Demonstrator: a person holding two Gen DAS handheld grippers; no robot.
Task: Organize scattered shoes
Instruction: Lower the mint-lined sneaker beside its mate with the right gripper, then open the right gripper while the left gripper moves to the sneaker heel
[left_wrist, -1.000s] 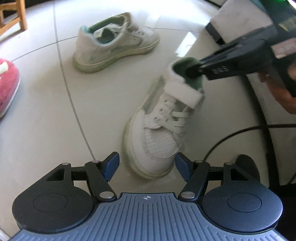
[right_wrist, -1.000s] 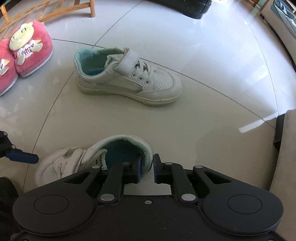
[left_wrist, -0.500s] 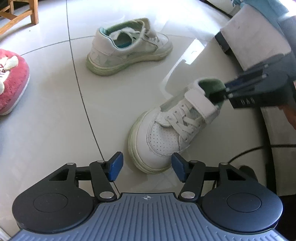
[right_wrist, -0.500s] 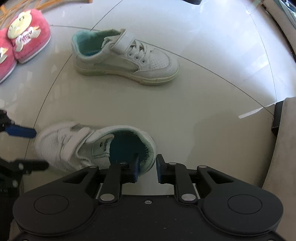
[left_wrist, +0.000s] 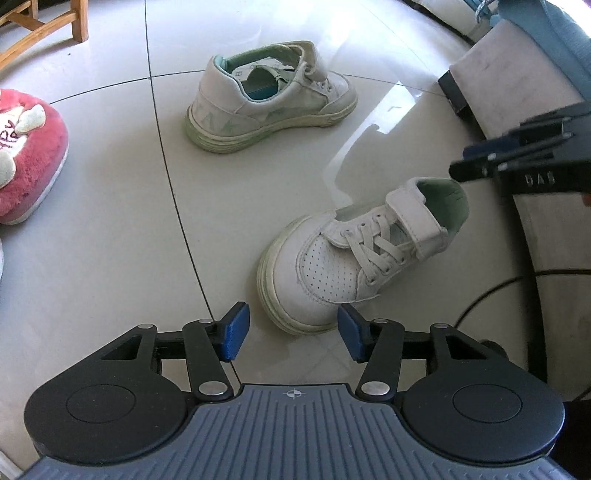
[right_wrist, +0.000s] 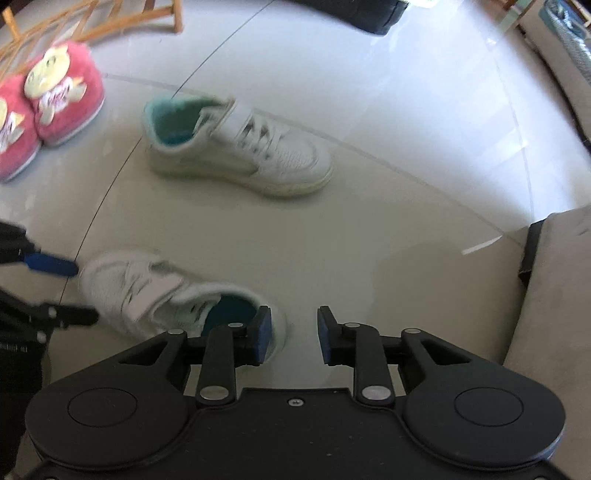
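Two white sneakers lie apart: your right gripper (right_wrist: 291, 334) jaws are opening off the near sneaker (left_wrist: 354, 254); left gripper (left_wrist: 291, 332) jaws, closing, must pinch its toe.

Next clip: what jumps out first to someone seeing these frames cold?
The near white sneaker on the pale tile floor, its toe between the left claw's closing blue pads, which do not touch it. Just off its teal-lined heel, the right claw is opening, nothing between its pads. Its mate, the far white sneaker, stands apart beyond, and red plush slippers sit at the left edge.
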